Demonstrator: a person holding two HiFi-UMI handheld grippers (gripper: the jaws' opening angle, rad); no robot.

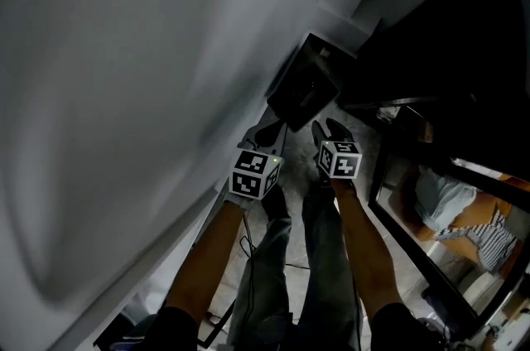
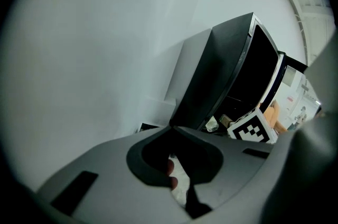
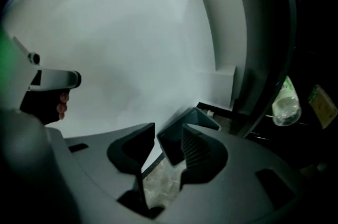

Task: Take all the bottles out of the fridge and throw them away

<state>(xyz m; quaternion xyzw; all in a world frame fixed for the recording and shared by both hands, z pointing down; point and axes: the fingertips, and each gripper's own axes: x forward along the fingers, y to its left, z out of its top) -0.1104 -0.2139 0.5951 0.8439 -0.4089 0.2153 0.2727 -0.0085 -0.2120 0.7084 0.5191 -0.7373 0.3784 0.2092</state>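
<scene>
white wall (image 1: 124, 51) ahead, dark bin (image 3: 193, 120) at its foot. my right gripper (image 3: 168, 138) jaws apart, empty; bottle (image 3: 285, 104) off to their right in fridge (image 3: 253, 33). my left gripper (image 2: 173, 129) jaws together, empty.

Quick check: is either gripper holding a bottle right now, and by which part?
Nothing is held. The left gripper has its jaws closed together, empty; the right gripper has its jaws apart, with only the dark bin showing beyond the gap.
</scene>
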